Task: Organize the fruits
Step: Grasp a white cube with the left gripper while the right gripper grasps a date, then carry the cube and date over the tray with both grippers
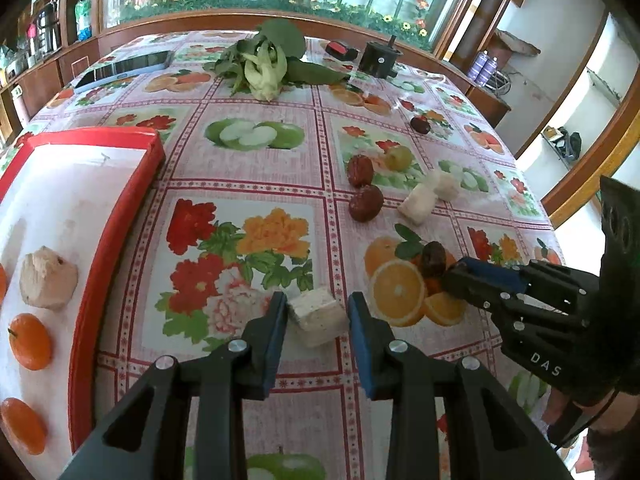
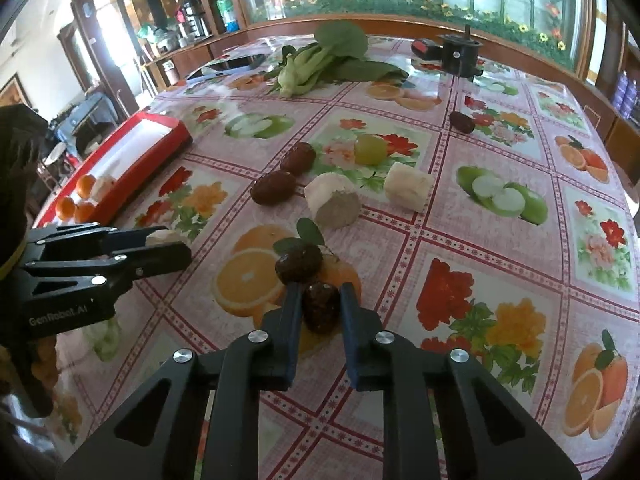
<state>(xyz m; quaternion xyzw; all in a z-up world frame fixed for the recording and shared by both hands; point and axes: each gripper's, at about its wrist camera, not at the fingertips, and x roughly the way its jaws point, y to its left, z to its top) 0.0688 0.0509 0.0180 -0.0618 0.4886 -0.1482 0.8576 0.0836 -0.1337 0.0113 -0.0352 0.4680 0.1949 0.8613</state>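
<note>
Nearest to me, my left gripper (image 1: pixel 318 312) has its jaws closed narrow on a pale white fruit chunk (image 1: pixel 318 318) that sits on the flowered tablecloth (image 1: pixel 240 168), both pads against its sides. My right gripper (image 2: pixel 319 300) is clamped tight on a dark red date (image 2: pixel 321 307), with a second date (image 2: pixel 299 264) lying just beyond its tips on a printed orange.

To my left the red tray (image 1: pixel 120 216) holds a beige fruit piece (image 1: pixel 48 278) and small oranges (image 1: pixel 30 341); from the right wrist camera I count three of them.

Further out in the middle of the table lie two more dates (image 2: pixel 274 187) side by side, two pale cut pieces (image 2: pixel 333 200) near them, and a green grape (image 2: pixel 371 149) just behind. One lone date (image 2: pixel 462 122) sits apart, further back on the right.

At the far end I see a bok choy (image 1: pixel 264 64), a phone (image 1: pixel 124 68) with a blue case, a black cylindrical part (image 1: pixel 379 58) and a small red and black object (image 1: pixel 340 50) beside it
</note>
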